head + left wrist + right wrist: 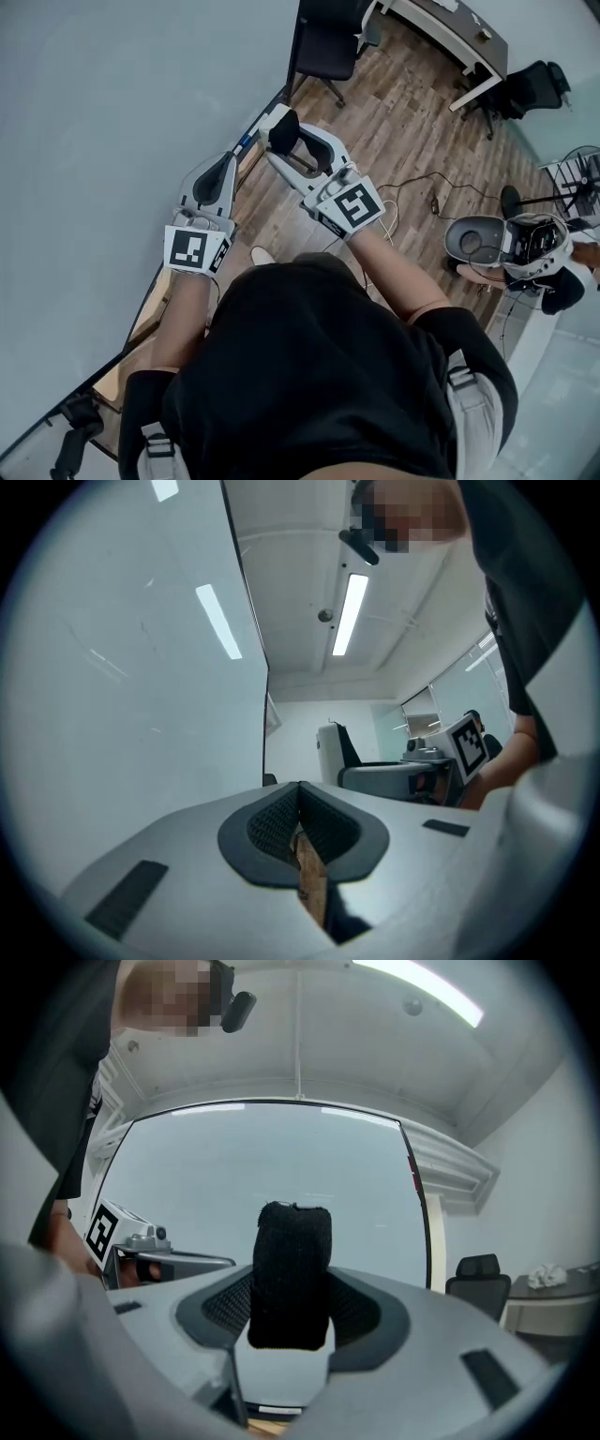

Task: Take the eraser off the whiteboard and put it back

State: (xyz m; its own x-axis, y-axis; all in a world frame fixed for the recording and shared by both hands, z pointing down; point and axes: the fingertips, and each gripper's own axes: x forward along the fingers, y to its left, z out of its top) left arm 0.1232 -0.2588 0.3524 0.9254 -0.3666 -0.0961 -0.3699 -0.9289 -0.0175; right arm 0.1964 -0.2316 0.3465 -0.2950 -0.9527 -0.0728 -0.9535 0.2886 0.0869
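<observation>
Eraser [291, 1274], clamped in the right gripper [292, 1309], should meet the whiteboard [281, 1152] flat before any release; the left gripper [300, 819] is closed on nothing.

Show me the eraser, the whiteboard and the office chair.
eraser [291, 1274]: right gripper view, middle of its black felt.
whiteboard [112, 122]: head view, bare board surface.
office chair [480, 1267]: right gripper view, its backrest.

The eraser [291, 1274] is black, the whiteboard [112, 141] pale, the floor [394, 103] brown wood-grain.
</observation>
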